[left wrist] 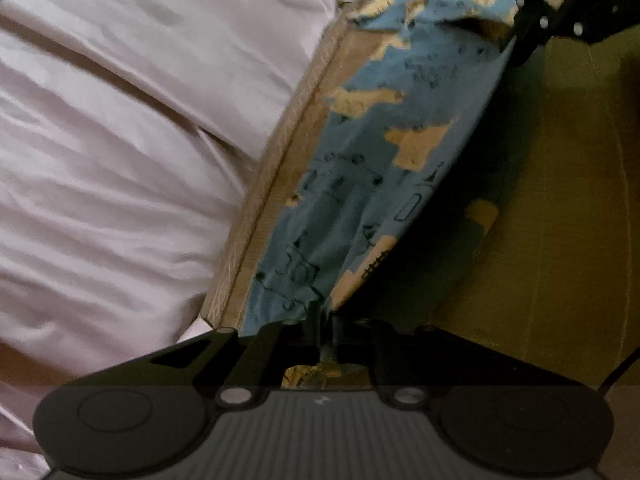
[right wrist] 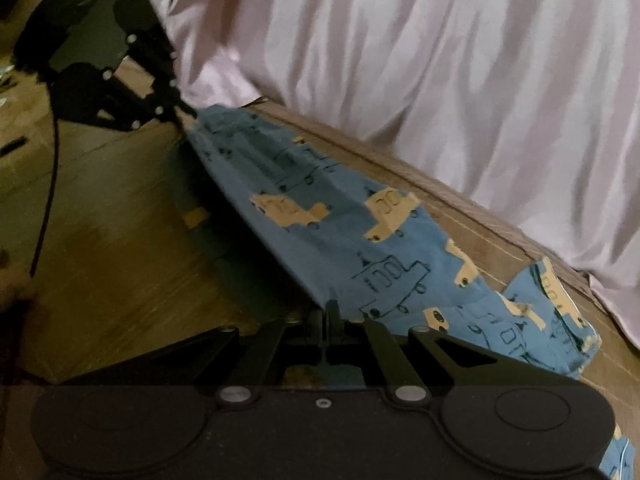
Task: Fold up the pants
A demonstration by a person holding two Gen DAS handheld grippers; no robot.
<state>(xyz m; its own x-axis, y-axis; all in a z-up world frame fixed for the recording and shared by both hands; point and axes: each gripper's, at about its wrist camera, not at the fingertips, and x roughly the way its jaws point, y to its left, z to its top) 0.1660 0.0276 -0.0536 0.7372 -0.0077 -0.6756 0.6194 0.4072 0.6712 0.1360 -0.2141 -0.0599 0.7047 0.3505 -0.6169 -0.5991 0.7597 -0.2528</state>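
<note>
The pants [right wrist: 344, 232] are blue with yellow trucks and drawn dark truck outlines. The sheet [right wrist: 440, 60] is pale pink. The surface [right wrist: 100, 208] is brown wood. Both grippers are black.

I see my left gripper [left wrist: 320, 320] with its jaws pinched onto the blue truck-print pants [left wrist: 380, 140], stretched taut up to the right gripper [left wrist: 524, 46]. Pale pink sheet [left wrist: 140, 140] lies left, wooden surface [left wrist: 560, 200] right.

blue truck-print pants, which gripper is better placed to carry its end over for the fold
Probably the right gripper: it is shut on the blue truck-print pants beside the loose end bunched on the wooden surface. The left gripper clamps the far end, a fair anchor.
</note>
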